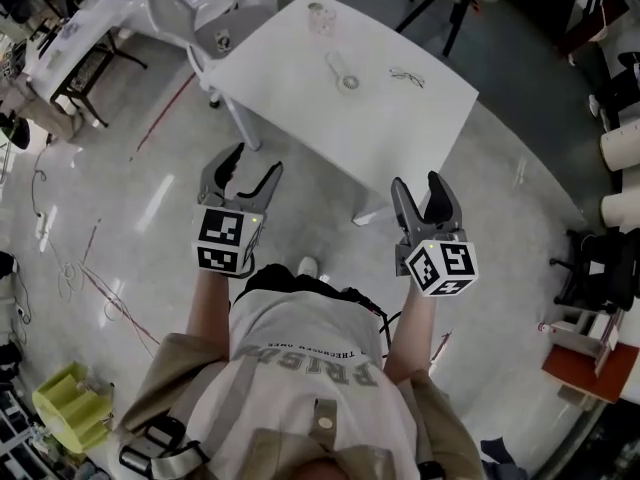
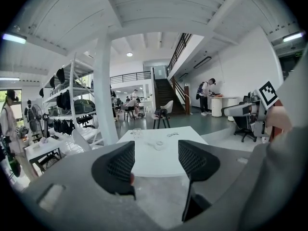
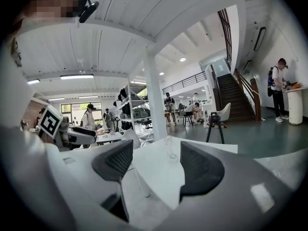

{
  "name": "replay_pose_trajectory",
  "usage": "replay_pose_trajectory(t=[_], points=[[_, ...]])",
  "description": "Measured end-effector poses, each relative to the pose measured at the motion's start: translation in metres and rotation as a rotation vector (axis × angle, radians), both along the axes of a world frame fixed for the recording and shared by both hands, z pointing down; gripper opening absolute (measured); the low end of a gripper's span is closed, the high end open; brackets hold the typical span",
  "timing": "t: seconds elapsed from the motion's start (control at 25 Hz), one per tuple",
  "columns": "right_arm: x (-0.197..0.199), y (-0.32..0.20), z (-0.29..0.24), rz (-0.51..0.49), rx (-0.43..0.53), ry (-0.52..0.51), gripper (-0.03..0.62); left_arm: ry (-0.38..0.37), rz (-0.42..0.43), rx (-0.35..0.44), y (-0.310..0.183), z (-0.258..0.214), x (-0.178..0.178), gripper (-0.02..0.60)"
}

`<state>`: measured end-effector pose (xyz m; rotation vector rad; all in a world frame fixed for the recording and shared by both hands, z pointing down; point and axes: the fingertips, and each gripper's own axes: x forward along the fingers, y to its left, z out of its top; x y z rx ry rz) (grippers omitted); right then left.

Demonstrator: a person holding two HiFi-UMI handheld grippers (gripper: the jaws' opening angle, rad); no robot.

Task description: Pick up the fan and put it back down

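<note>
A small white fan (image 1: 345, 74) lies flat near the middle of the white table (image 1: 300, 98); in the left gripper view the fan (image 2: 158, 145) shows between the jaws, far ahead. Both grippers hang over the floor, short of the table's near edge. My left gripper (image 1: 252, 163) (image 2: 156, 160) is open with nothing between its black pads. My right gripper (image 1: 416, 181) (image 3: 154, 162) is open and holds nothing too, pointing at the table's near corner.
On the table also stand a clear glass (image 1: 320, 16) and a pair of spectacles (image 1: 407, 76). A white chair (image 1: 175, 13) stands at the table's far left. Cables run over the floor at left, a yellow crate (image 1: 70, 403) sits at lower left, and people stand far off.
</note>
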<state>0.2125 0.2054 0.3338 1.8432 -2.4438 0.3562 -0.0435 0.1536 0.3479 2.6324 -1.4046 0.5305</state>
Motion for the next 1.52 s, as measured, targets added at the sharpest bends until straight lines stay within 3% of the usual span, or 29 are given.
replay_pose_trajectory(t=[0.52,0.84,1.52], points=[[0.001,-0.055,0.037,-0.030,-0.079,-0.067,0.287,-0.070,-0.004,-0.066,-0.046,0.040,-0.003,0.295],[-0.002,-0.111,0.063,-0.037,-0.124,-0.040,0.310,-0.072,0.039,-0.104,-0.109,0.066,0.009,0.295],[-0.015,-0.261,0.068,-0.035,-0.178,0.024,0.342,-0.088,0.131,-0.120,-0.268,0.072,0.016,0.295]])
